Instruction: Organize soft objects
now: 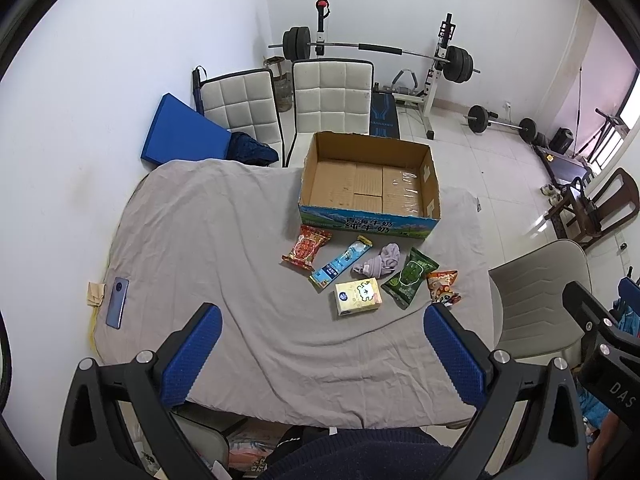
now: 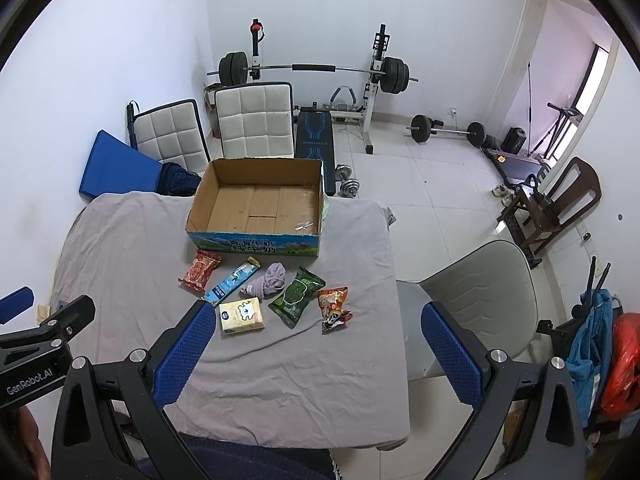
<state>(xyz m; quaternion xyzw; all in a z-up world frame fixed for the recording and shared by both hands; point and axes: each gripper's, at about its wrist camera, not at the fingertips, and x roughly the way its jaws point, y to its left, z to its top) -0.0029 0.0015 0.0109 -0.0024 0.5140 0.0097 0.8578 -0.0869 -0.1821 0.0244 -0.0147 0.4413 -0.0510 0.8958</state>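
Observation:
An open cardboard box (image 1: 370, 184) (image 2: 256, 204) stands empty on the grey-covered table (image 1: 224, 248) (image 2: 288, 368). In front of it lie a red snack packet (image 1: 307, 246) (image 2: 200, 271), a blue stick packet (image 1: 340, 263) (image 2: 232, 281), a crumpled lilac cloth (image 1: 380, 261) (image 2: 266, 279), a yellow tissue pack (image 1: 357, 296) (image 2: 241, 315), a green packet (image 1: 409, 277) (image 2: 296, 296) and an orange packet (image 1: 443, 286) (image 2: 334, 308). My left gripper (image 1: 324, 352) is open and empty, above the table's near side. My right gripper (image 2: 316, 354) is open and empty, near the table's right front.
A phone (image 1: 117, 302) and a beige tissue (image 1: 96, 293) lie at the table's left edge. Two white padded chairs (image 1: 330, 96) stand behind the box. A grey chair (image 2: 480, 300) stands right of the table. Weight bench and barbells (image 2: 316, 76) fill the back.

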